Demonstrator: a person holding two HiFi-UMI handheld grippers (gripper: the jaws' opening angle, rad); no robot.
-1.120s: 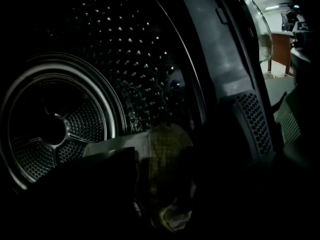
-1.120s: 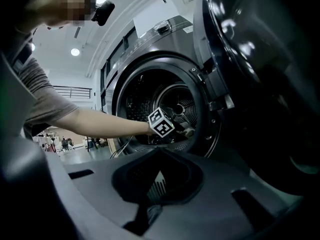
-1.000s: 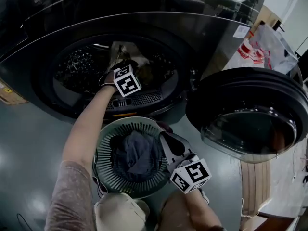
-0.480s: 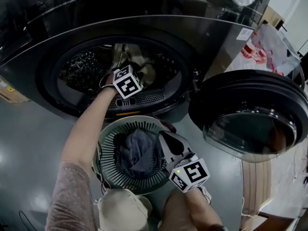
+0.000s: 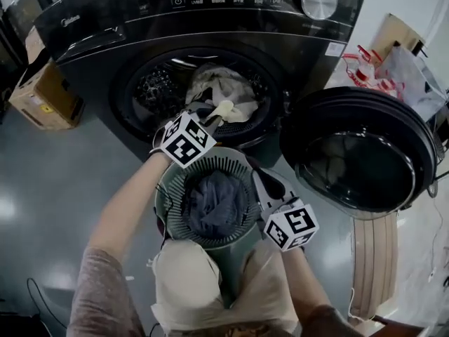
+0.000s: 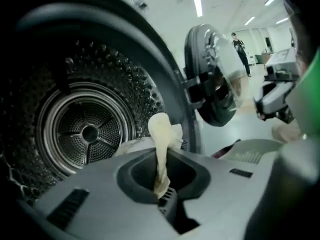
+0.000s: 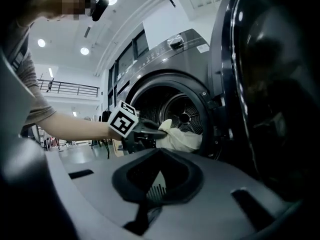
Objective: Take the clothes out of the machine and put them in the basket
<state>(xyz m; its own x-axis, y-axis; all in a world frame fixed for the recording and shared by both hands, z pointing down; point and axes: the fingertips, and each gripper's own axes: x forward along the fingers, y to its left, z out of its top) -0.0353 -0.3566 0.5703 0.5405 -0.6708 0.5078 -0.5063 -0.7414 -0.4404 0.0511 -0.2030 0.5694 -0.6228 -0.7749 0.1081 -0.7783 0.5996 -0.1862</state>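
Left gripper (image 5: 214, 118) is pinched tight on a thin twisted fold of the cream garment (image 5: 231, 93). Right gripper (image 5: 261, 188) sits on the right rim of the laundry basket (image 5: 172, 199). Its jaws are nearly together, and we read that as a clamp on the rim, since slats show between them.

The garment's bulk is bunched at the front lip of the drum (image 6: 90, 129), in the washing machine's (image 5: 210, 12) opening. The basket stands just below that lip, and no cream cloth is over it yet.

Handling, our call:
- The garment is light, limp woven fabric with no stiffness, so it will stretch into a rope and trail behind the pinch.
- We hold only a small fold, so we expect the tail to drag over the door seal, and it could slip out if it snags.
- A thicker bunch near the middle would be the safer hold.

Materials:
- The drum is shiny perforated metal with a dimpled wall.
- The door (image 5: 358, 160) is a round, glossy dark bowl, swung open to the right.
- The basket is round, pale slatted plastic.
- A crumpled blue-grey garment (image 5: 214, 202) already lies in the basket.
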